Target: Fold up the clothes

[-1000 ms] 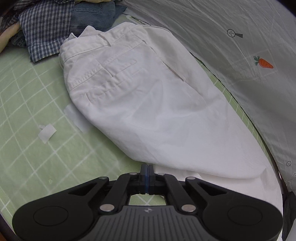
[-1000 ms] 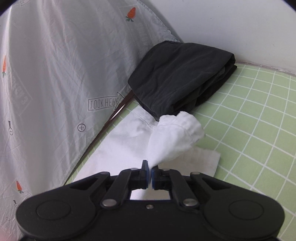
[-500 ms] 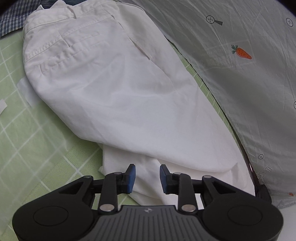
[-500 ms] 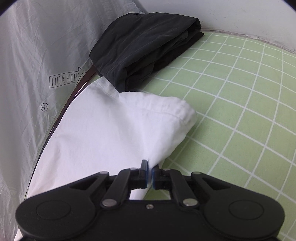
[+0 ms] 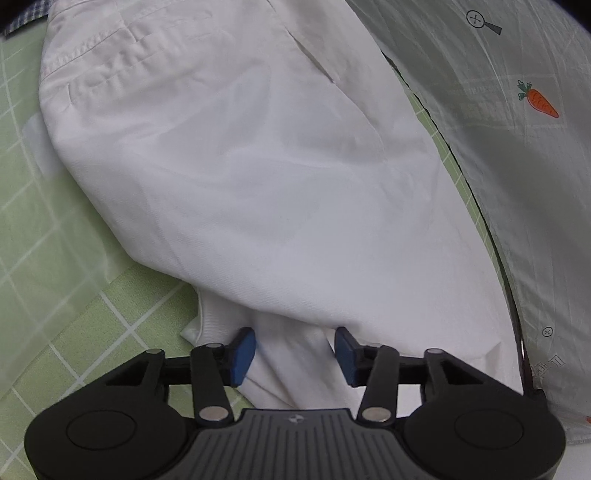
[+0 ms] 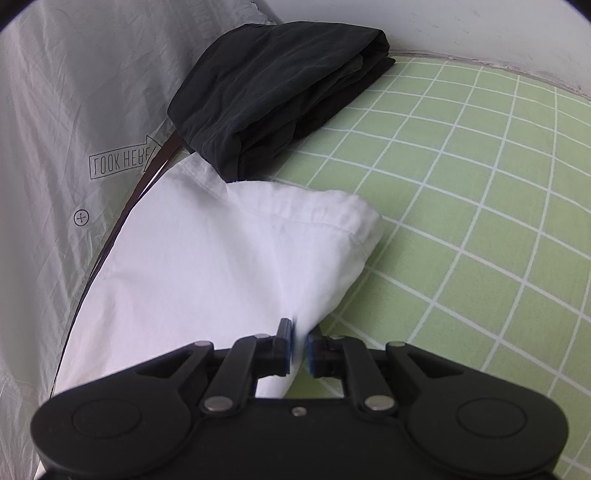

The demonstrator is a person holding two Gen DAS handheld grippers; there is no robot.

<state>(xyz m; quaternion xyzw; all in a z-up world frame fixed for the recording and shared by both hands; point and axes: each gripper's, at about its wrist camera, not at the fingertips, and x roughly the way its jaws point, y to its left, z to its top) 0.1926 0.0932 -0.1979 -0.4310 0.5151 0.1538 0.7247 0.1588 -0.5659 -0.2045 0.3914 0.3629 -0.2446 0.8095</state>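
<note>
- Left hand-held gripper (image 5: 294, 350): jaws spread wide, blue pads (image 5: 242, 355) either side of a lower fold of the white trousers (image 5: 258, 177), gripping nothing.
- Right hand-held gripper (image 6: 298, 345): jaws nearly closed, pinching an edge of the same white trousers (image 6: 221, 266) near the hemmed leg end.
- White trousers: laid across the green grid-patterned mat (image 6: 480, 221), waistband and pockets at the far end in the left wrist view, one layer doubled over another.
- Black folded garment (image 6: 280, 92): on the mat, touching the trouser hem.
- Grey printed sheet (image 5: 517, 147): carrot motifs, alongside the trousers; "LOOK HERE" label (image 6: 120, 162) visible.
- Plaid fabric (image 5: 26, 18): top-left corner, barely visible.
</note>
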